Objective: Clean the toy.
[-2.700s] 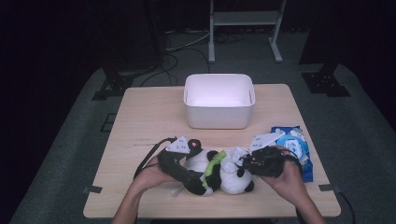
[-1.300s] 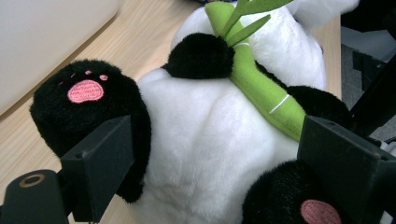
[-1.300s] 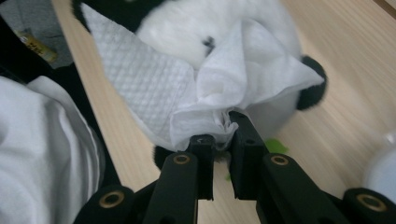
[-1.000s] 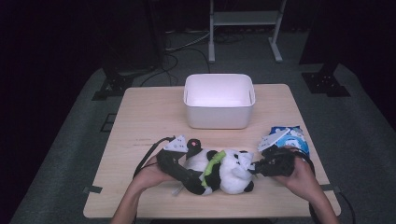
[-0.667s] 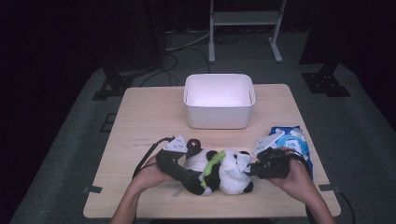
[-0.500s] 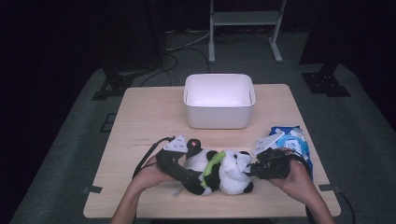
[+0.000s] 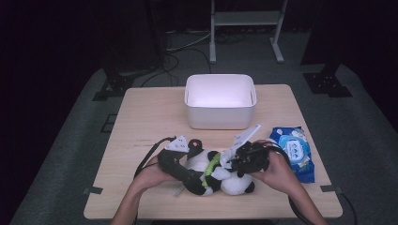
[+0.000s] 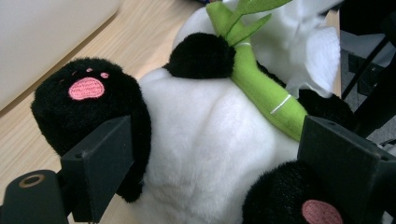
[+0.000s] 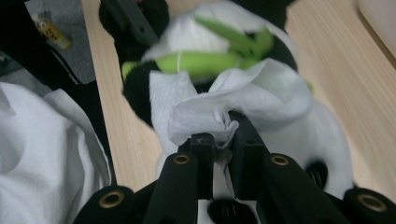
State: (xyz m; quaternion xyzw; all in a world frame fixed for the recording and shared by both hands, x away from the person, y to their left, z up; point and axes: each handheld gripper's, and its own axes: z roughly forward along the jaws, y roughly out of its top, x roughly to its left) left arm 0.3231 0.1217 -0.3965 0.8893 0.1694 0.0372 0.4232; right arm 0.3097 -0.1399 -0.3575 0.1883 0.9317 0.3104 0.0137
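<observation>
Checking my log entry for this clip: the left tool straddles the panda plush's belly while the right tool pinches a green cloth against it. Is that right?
Not quite. The right tool pinches a white wipe, not a green cloth; the green is the plush bamboo stalk on the panda plush. The right gripper view shows this. The left tool does straddle the belly.

plush panda [image 7: 220,173] | black-white, green bamboo, lying between left hand-held gripper [image 8: 210,154] jaws | white wipe [image 9: 233,105] | crumpled, pinched by right hand-held gripper [image 9: 222,140], against panda
</observation>
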